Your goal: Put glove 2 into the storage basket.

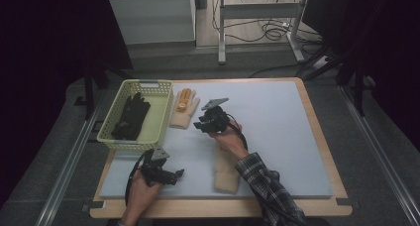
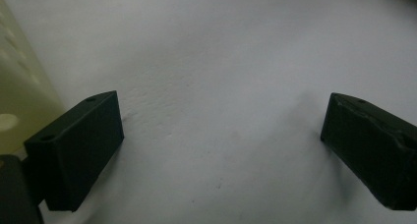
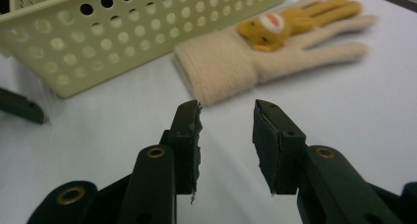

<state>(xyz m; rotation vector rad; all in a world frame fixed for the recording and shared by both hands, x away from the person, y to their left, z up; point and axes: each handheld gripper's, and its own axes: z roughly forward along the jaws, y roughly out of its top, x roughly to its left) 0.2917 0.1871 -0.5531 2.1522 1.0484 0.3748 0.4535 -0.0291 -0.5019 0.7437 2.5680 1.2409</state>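
Observation:
A cream knitted glove (image 1: pixel 184 109) with an orange animal patch lies flat just right of a pale yellow perforated basket (image 1: pixel 106 132); a black glove (image 1: pixel 130 118) rests inside the basket. A second cream glove (image 1: pixel 225 174) lies near the front edge, partly under the right forearm. My right gripper (image 1: pixel 199 126) hovers at mid-table, right of the patched glove, jaws open and empty. The right gripper view has the gripper (image 3: pixel 226 130) aimed at that glove's cuff (image 3: pixel 221 67), a short gap away. My left gripper (image 1: pixel 179 173) rests at the front left, open wide over bare mat (image 2: pixel 221 135).
A grey-blue mat (image 1: pixel 277 127) covers the wooden table. The basket's wall (image 3: pixel 123 32) stands left of the patched glove, and its corner (image 2: pixel 19 96) is close beside the left gripper. A plaid sleeve (image 1: pixel 267 186) crosses the front right. Metal stand legs and cables lie beyond the table.

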